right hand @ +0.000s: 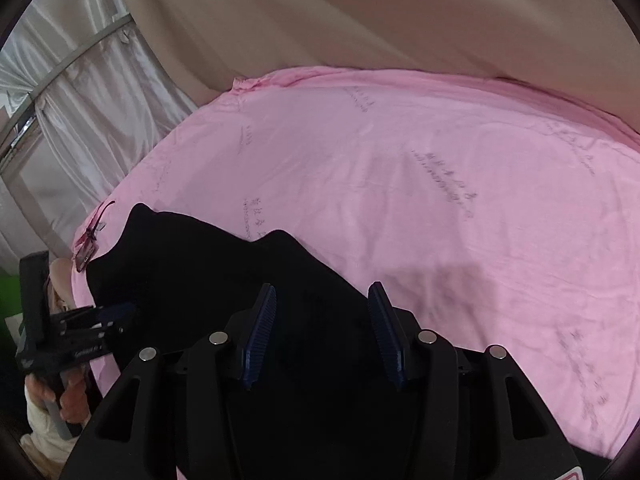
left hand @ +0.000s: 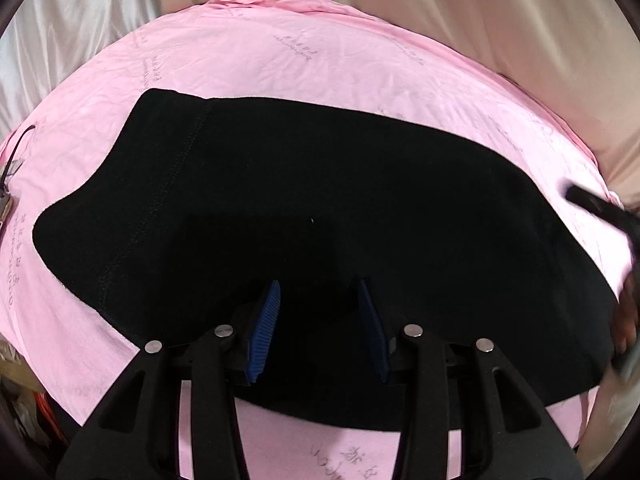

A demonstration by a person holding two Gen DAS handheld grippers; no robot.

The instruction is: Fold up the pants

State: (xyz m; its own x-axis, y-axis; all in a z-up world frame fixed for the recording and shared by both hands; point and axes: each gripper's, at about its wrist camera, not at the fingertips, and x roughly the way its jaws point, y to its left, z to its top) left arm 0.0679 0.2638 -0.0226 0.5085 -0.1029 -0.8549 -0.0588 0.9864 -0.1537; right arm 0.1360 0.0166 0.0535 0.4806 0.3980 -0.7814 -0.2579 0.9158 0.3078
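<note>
Left hand-held gripper [left hand: 318, 304] spread over black pants [left hand: 320, 200], right hand-held gripper [right hand: 322, 312] spread, folds perhaps lost in black

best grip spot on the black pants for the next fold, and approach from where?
Probably the waistband end of the black pants, beyond the stitched seam: its edge lies flat and free on the pink sheet. Slide the left hand-held gripper in low from the pants' left side, jaws straddling that edge.

Pink sheet [left hand: 320, 64]: rows of faint grey printed characters, too blurred to read.
Left gripper [right hand: 116, 316]: small white lettering on its black body, unreadable.
Other readable text: none.
</note>
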